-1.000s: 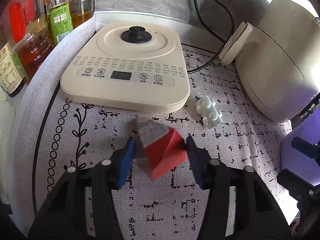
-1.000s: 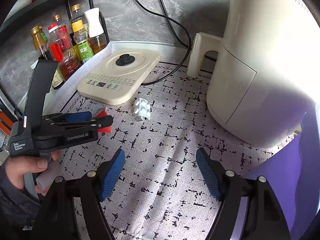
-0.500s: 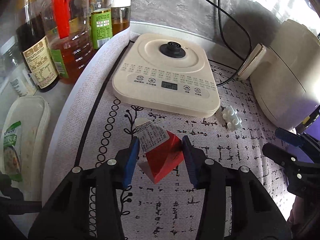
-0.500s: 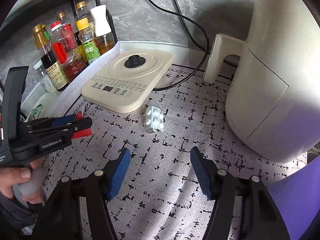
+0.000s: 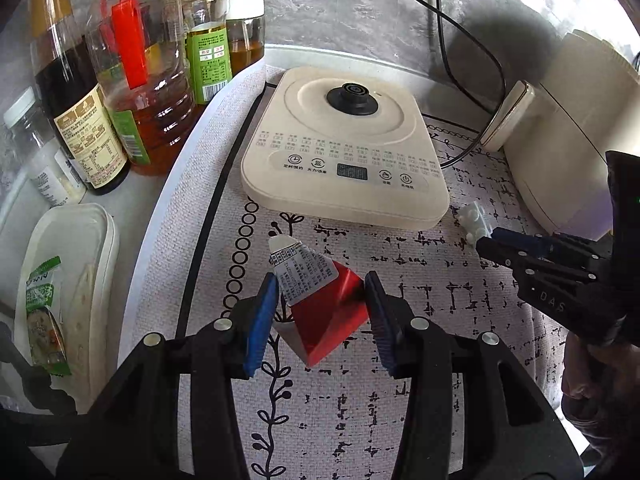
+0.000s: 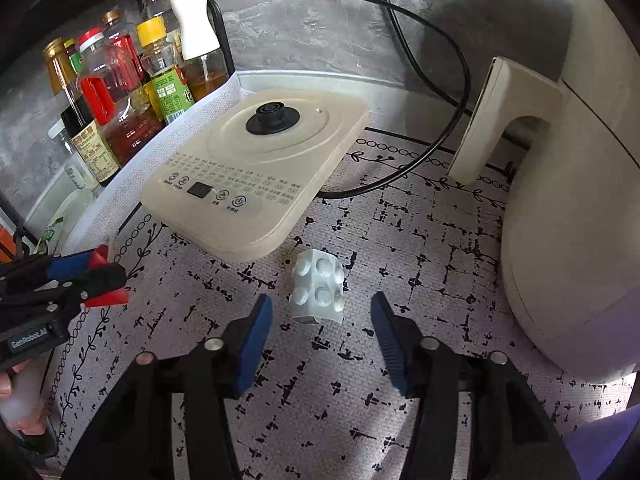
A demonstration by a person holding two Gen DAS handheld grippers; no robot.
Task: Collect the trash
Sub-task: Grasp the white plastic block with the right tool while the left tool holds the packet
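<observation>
Left gripper (image 5: 320, 292) pinching the red carton (image 5: 326, 316), both blue pads touching its sides, white printed label facing up. Carton looks lifted off the patterned mat (image 5: 400, 400), though contact underneath is hard to judge from the left wrist view. In the right wrist view the left gripper (image 6: 96, 276) shows at the left edge with red corners of the carton (image 6: 106, 300) poking out between its pads.

Right gripper (image 6: 320, 316) spread wide, nothing held. White blister pack (image 6: 318, 292) lies on the mat between its fingertips, slightly ahead, touching neither pad. Left wrist view: right gripper (image 5: 500, 240) at the right edge, tips just beside the blister pack (image 5: 474, 222).

Outward: beige kettle base (image 6: 256, 184) just behind the blister pack, black power cord (image 6: 440, 120) running from it toward the wall. Cream air fryer (image 6: 568, 200) to the right. Oil and sauce bottles (image 5: 132, 80) stand off the mat at left, white lidded container (image 5: 72, 280) in front of them on the tabletop (image 5: 24, 200).

Versus a second ago: left gripper was open around the carton, now clamped on it, and its view has swung left so bottles and container show more. Right gripper has moved forward from well short of the blister pack to straddling it; jaw spread about the same.
</observation>
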